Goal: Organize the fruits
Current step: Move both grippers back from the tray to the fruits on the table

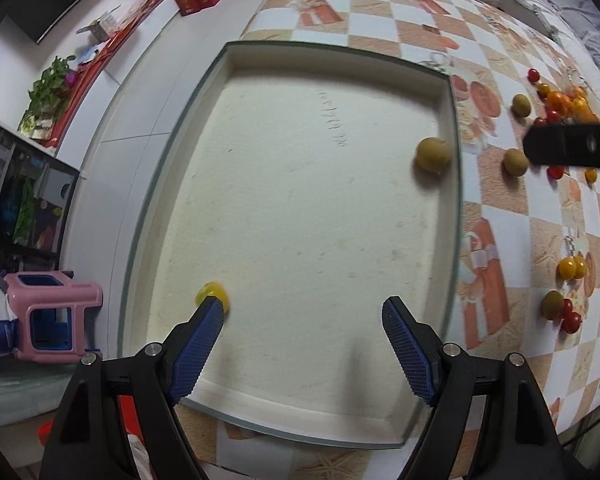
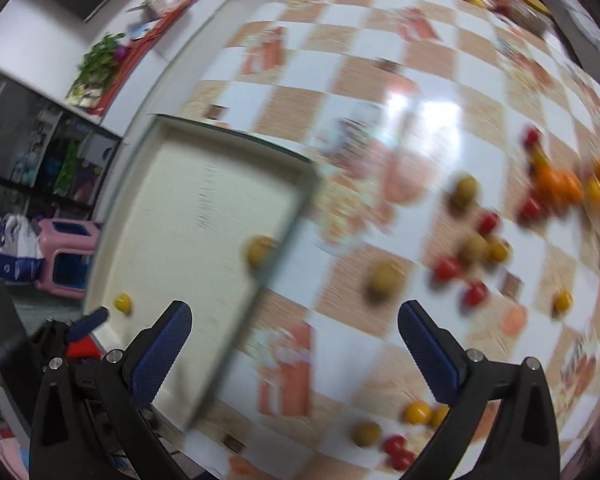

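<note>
Jaws wide open and empty on both the left gripper and right gripper.
Parked over tray holding brown fruit plus yellow tomato; loose fruits on bench, probably next.

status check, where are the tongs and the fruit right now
Left tongs open, empty, over the shallow white tray. Right tongs open, empty, above the checkered tablecloth. Tray holds one small yellow tomato and one round brown-green fruit. Nothing blocking.
</note>
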`<state>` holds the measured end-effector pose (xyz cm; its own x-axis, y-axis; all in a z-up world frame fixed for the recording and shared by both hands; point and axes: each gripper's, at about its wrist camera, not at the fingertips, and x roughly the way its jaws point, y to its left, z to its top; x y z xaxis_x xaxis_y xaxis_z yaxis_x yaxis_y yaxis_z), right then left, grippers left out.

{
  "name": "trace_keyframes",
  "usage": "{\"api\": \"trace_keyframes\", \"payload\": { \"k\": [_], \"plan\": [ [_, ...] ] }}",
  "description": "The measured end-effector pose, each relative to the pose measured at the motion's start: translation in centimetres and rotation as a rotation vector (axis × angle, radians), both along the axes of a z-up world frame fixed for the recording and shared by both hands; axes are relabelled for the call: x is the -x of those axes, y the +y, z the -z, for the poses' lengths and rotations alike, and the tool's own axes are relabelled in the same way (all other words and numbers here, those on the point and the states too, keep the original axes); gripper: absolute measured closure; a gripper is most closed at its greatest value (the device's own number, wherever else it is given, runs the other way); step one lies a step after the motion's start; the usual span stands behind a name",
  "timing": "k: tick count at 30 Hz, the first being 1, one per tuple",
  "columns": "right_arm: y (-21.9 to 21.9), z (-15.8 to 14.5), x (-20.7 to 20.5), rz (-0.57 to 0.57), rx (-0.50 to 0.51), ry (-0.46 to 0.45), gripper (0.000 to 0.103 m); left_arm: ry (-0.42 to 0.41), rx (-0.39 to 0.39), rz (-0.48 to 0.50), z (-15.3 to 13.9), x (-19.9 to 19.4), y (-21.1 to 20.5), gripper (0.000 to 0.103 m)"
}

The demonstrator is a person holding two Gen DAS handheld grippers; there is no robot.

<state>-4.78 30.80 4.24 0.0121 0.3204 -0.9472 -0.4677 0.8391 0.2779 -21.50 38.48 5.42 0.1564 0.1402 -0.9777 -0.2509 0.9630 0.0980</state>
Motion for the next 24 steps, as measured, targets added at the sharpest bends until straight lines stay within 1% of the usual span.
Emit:
{"api": "trace_keyframes", "payload": {
  "k": [5, 6, 10, 14, 19, 24],
  "plan": [
    [-6.1, 1.1, -0.1, 0.094, 0.046, 0.02, 0.0, -0.009, 0.019, 0.063, -0.8, -1.3, -2.3, 0.02],
    [-7.8, 1.4, 0.0, 0.123, 0.06, 0.027, 0.0, -0.013, 0.021, 0.08, -0.9, -1.7, -2.9, 0.02],
    [-12.4, 2.1, 0.4, 0.213, 0.101, 0.047, 0.0, -0.021, 0.04, 0.133, -1.8, -3.5, -5.7, 0.02],
    [-16.3, 3.1, 0.7, 0.289, 0.126, 0.07, 0.0, -0.026, 0.058, 0.186, -1.7, -4.8, -8.6, 0.02],
    [-19.2, 3.4, 0.3, 0.339, 0.145, 0.068, 0.0, -0.054, 0.054, 0.248, -1.8, -7.3, -11.9, 0.02],
    [-20.9, 3.9, -1.3, 0.37, 0.149, 0.045, 0.0, -0.046, 0.053, 0.254, -0.2, -10.5, -13.7, 0.02]
  ]
}}
